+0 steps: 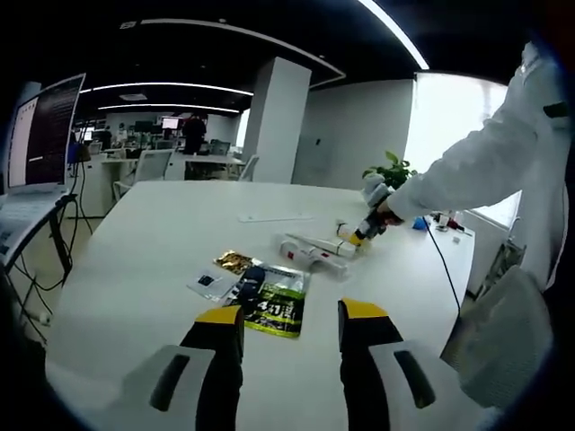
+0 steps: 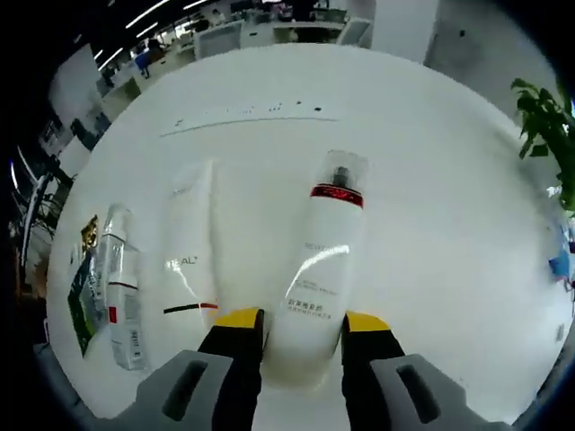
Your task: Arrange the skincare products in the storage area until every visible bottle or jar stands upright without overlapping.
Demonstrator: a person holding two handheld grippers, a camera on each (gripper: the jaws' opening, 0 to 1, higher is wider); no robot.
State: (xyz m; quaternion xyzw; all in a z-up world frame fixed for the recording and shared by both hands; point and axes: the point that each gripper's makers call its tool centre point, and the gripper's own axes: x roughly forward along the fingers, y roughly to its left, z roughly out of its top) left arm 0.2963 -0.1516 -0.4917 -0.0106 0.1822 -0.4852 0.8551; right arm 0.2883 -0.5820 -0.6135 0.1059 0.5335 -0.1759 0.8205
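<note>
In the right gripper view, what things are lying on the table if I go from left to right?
Green sachet → clear bottle → white tube → white bottle, which lies between the jaws of the right hand-held gripper.

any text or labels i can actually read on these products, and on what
"AL" (end of a word, the rest lost in glare): on the white tube lying on the table.
White bottle between the right gripper jaws: grey print, too blurred to read.
Clear bottle: unreadable.
Green sachet: white print, too small.
</note>
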